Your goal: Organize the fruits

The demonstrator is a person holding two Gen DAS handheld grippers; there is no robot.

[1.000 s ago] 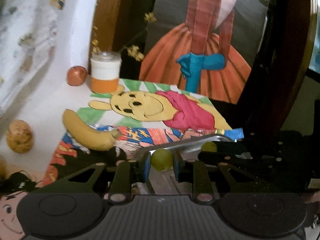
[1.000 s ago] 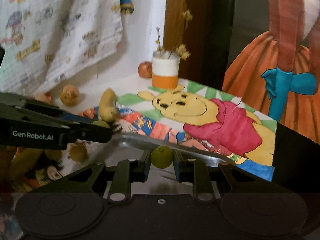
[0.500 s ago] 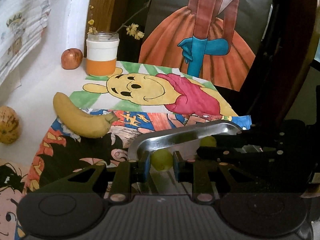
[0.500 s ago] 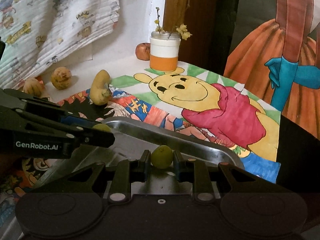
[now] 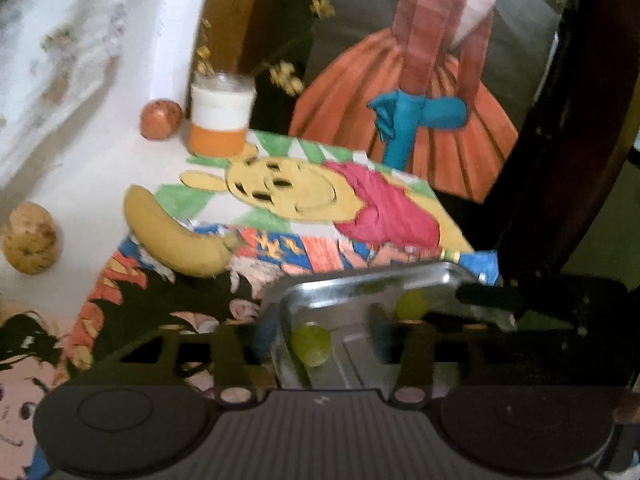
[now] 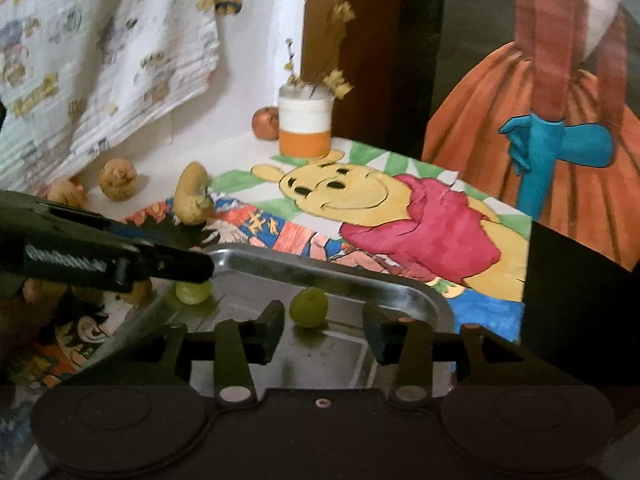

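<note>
Two green grapes [image 6: 308,307] [image 6: 193,292] resting loose in steel tray [image 6: 400,294], left gripper [image 5: 320,346] and right gripper [image 6: 324,330] both spread, holding nothing; banana [image 5: 176,244], apple [image 5: 161,118], brown fruits [image 6: 118,180] far left, outside tray, judged pending.

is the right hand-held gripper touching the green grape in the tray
Apart. The right wrist view shows the right hand-held gripper open, with gaps either side of the green grape.
</note>
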